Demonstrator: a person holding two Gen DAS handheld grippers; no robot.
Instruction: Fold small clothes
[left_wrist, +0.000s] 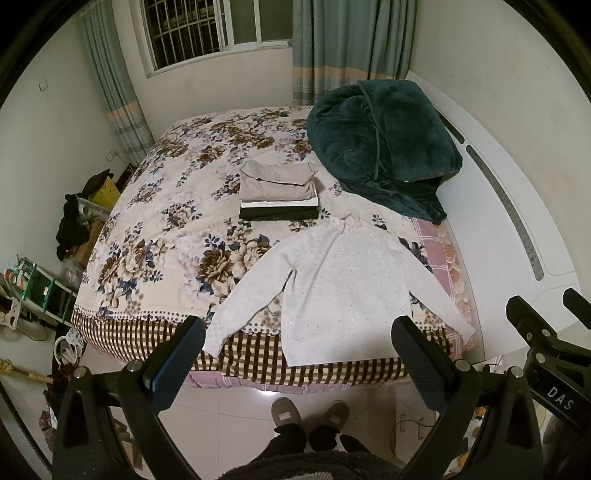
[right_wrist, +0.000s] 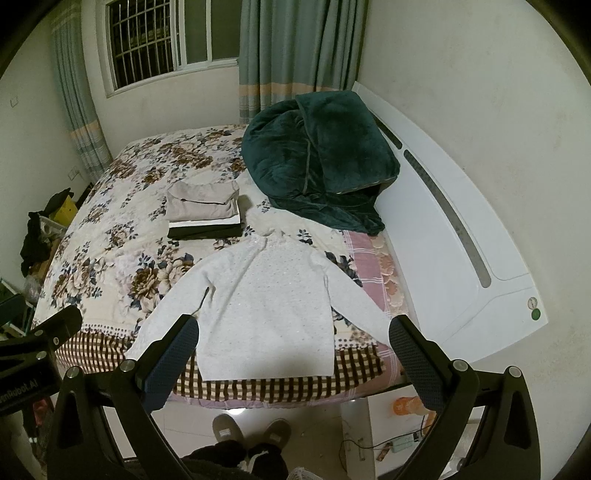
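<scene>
A small white sweater (left_wrist: 343, 291) lies flat on the floral bed cover, sleeves spread, hem at the bed's near edge; it also shows in the right wrist view (right_wrist: 266, 306). Behind it sits a stack of folded clothes (left_wrist: 279, 192), beige on top, white and black below, also in the right wrist view (right_wrist: 205, 210). My left gripper (left_wrist: 299, 354) is open and empty, held above the floor in front of the hem. My right gripper (right_wrist: 293, 350) is open and empty, just right of the left one.
A dark green blanket (left_wrist: 380, 147) is heaped at the back right of the bed (left_wrist: 177, 206), against the white headboard (right_wrist: 443, 236). Clutter and a green rack (left_wrist: 40, 284) stand on the floor at left. The person's slippered feet (left_wrist: 310, 413) are below.
</scene>
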